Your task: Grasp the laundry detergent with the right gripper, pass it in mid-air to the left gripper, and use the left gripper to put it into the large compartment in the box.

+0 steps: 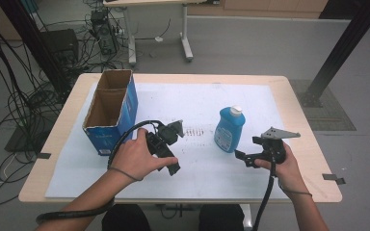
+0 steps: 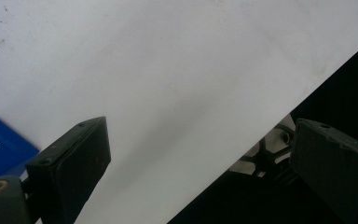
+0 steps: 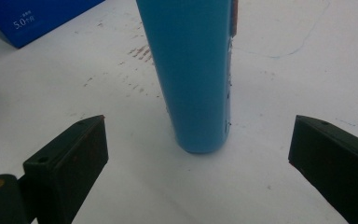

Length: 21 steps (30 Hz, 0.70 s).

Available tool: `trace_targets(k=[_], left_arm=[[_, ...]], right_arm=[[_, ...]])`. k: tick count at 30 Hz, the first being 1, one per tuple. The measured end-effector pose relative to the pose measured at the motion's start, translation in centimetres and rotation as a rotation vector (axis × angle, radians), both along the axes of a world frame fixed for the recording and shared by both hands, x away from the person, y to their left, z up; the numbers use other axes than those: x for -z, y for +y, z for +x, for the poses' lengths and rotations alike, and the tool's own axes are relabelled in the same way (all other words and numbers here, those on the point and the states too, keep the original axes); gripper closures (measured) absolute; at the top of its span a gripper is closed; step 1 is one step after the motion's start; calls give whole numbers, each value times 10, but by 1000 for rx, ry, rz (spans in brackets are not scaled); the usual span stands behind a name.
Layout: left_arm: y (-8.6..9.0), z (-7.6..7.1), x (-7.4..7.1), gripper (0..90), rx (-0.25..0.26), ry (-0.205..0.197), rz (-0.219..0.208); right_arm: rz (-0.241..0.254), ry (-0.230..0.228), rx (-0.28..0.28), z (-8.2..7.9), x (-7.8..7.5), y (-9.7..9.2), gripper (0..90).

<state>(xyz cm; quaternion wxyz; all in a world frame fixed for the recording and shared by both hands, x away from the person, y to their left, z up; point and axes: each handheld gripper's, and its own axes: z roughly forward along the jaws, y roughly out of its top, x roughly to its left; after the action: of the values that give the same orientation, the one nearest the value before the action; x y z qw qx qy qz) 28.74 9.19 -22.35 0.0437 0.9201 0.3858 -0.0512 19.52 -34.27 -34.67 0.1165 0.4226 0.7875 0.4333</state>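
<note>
- blue plastic bottle with a white cap [image 1: 230,129] stands upright on the white sheet covering the wooden table [image 1: 294,96], right of centre, well apart from the box; nothing holds it.
- right gripper [image 1: 243,156] points at the bottle from just beside its base, low to the table; in the right gripper view its jaws stand wide apart with the bottle body [image 3: 191,74] centred ahead of them, not touched. likely lined up this way for a grab around the lower body.
- right hand [image 1: 282,166] grips from behind, wrist level, forearm coming from the near edge.
- left gripper [image 1: 173,166] is tilted down toward the near edge, jaws spread on nothing; seems parked aside.
- open blue cardboard box [image 1: 111,113] sits at the left, mouth up, probably the destination.
</note>
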Motion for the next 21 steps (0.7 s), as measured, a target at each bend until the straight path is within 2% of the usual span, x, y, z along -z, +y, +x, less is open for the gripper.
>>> trace_targets(k=[21], left_arm=[[0, 1, 0, 56, 5, -2, -2]], right_arm=[[11, 5, 4, 1, 1, -1, 46]])
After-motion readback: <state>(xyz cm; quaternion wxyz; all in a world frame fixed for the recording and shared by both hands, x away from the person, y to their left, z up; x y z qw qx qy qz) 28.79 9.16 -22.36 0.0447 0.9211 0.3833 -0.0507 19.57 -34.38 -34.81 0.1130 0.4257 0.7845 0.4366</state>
